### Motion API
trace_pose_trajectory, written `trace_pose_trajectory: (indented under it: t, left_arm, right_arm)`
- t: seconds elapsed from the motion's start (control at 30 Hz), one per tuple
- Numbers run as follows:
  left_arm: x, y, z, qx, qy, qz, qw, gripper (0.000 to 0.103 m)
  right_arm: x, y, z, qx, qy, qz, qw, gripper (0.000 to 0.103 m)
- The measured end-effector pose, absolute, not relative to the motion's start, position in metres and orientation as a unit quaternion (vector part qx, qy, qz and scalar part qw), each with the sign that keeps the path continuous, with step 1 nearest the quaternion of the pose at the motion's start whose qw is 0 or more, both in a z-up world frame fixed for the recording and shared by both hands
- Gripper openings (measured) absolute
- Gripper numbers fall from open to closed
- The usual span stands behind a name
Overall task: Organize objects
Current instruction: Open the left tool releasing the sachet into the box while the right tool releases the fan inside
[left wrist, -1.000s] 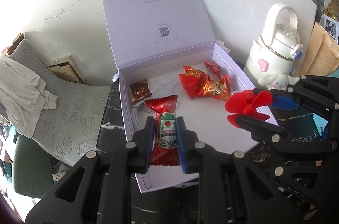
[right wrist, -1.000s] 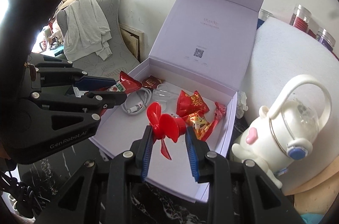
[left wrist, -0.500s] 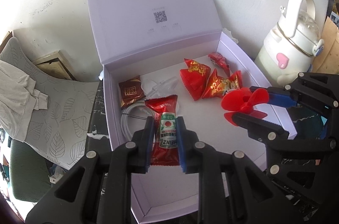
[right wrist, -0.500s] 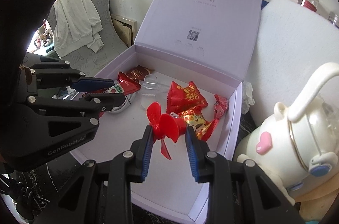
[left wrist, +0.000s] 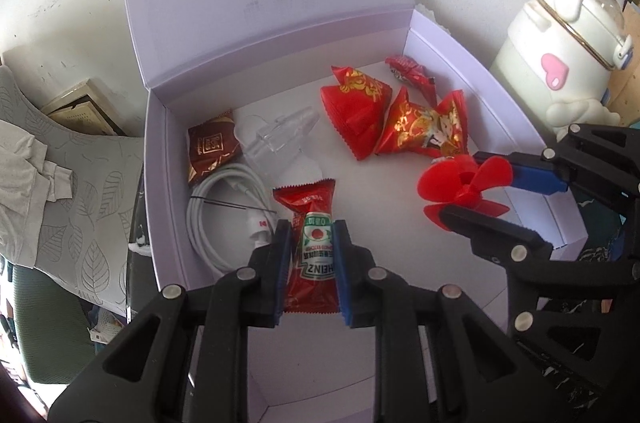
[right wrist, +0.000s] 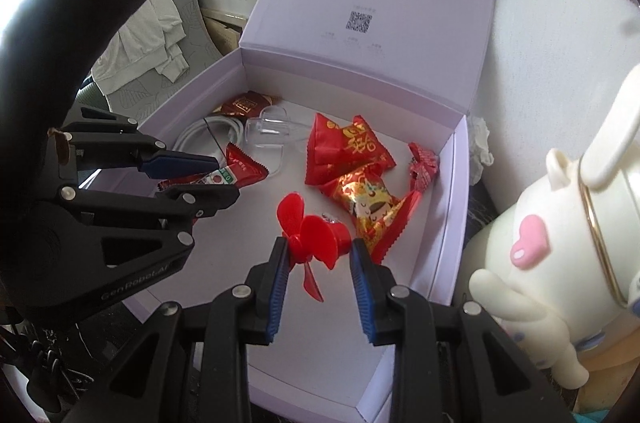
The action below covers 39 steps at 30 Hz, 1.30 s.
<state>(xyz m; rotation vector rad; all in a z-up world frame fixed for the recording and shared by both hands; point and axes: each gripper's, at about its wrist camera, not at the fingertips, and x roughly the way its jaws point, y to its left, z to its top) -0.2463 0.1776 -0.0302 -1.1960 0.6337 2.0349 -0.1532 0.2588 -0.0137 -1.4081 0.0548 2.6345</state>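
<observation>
Change since before: both claws reaching further in over the open box (left wrist: 448,35), box looking bigger and closer, same things being held.
Left claw (left wrist: 310,255): squeezing shut on the ketchup packet (left wrist: 316,247), packet's long side pointing straight ahead along the fingers, top end sticking out past the tips.
Right claw (right wrist: 318,259): pinching the red fan blade (right wrist: 308,239) by its middle part, blades sticking out to the left and down.
Packet spot: hanging over the left front part of the box floor, just beside the white cable (left wrist: 224,219).
Fan blade spot: hanging over the right front part, near the red snack bags (right wrist: 352,159), close to the right wall.
Other things lying inside: brown packet (left wrist: 212,147) and clear plastic piece (left wrist: 284,135) at the back left, small red candy (right wrist: 424,163) at the back right.
Open room: bare white floor in the front middle, between the two claws.
Edges: right box wall and white bottle (right wrist: 560,223) sitting close on the right; cable crowding the left.
Next move, guessing: lowering and letting go onto the bare middle patch.
</observation>
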Motion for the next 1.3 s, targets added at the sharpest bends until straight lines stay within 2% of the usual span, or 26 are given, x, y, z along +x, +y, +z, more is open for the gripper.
trace_pose_trajectory:
  t: [1.3]
  left_arm:
    - [-0.260, 0.190, -0.043, -0.468, 0.249, 0.778, 0.337, 0.019]
  right_arm:
    - [-0.184, 0.277, -0.026, -0.495, 0.033, 0.863, 0.091, 0.030]
